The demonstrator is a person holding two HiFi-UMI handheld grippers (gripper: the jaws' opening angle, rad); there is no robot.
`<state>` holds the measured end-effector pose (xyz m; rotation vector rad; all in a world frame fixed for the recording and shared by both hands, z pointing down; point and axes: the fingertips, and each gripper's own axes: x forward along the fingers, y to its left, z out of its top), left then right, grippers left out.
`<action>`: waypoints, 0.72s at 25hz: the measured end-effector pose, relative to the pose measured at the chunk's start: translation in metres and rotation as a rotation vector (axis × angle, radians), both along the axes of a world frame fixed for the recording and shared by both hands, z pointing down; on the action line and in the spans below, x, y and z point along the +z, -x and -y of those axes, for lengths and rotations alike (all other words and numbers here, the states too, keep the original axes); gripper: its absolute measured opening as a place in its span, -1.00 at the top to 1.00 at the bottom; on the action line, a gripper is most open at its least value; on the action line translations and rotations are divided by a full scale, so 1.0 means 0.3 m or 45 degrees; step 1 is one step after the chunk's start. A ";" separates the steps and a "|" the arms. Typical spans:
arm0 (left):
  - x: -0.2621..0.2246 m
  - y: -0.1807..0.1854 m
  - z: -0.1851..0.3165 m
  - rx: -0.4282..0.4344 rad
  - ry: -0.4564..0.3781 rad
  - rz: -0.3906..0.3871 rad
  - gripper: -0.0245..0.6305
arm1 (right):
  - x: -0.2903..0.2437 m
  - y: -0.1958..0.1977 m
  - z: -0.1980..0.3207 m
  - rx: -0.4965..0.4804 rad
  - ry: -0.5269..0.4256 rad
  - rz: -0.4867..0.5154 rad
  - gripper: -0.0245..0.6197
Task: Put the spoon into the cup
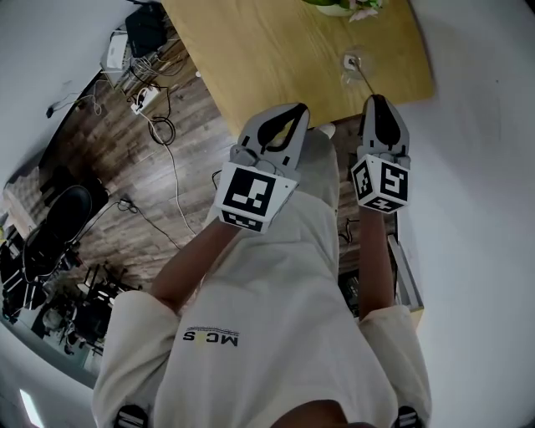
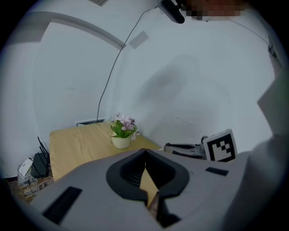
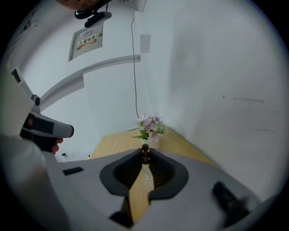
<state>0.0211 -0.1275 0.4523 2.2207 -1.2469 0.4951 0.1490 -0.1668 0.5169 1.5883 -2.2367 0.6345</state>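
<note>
Left gripper (image 1: 294, 110) idle at the bench (image 1: 276, 58) edge, jaws together, nothing between them. Clear cup (image 1: 348, 73) stands close to that near edge. Right gripper (image 1: 376, 98): jaws pinched on a slim dark shaft, likely the spoon (image 1: 365, 78), its tip about at the cup's rim. Step judged: insertion. Next: lower straight, then release. Bench corner close on the right; potted plant (image 1: 338, 7) well beyond.

Matt pale wood table (image 1: 276, 50); clear glossy glass cup (image 1: 351, 70).
</note>
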 end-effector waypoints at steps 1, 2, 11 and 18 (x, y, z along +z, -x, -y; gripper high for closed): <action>0.006 -0.002 0.003 -0.005 0.006 0.000 0.88 | 0.011 0.002 0.006 -0.006 0.011 0.006 0.74; 0.011 -0.005 0.006 -0.009 0.011 0.002 0.88 | 0.023 0.005 0.013 -0.013 0.022 0.014 0.74; 0.046 -0.001 0.008 -0.039 0.052 0.028 0.88 | 0.119 0.033 0.057 -0.065 0.121 0.098 0.74; 0.067 0.004 -0.011 -0.042 0.067 0.045 0.88 | 0.190 0.055 0.063 -0.098 0.214 0.140 0.73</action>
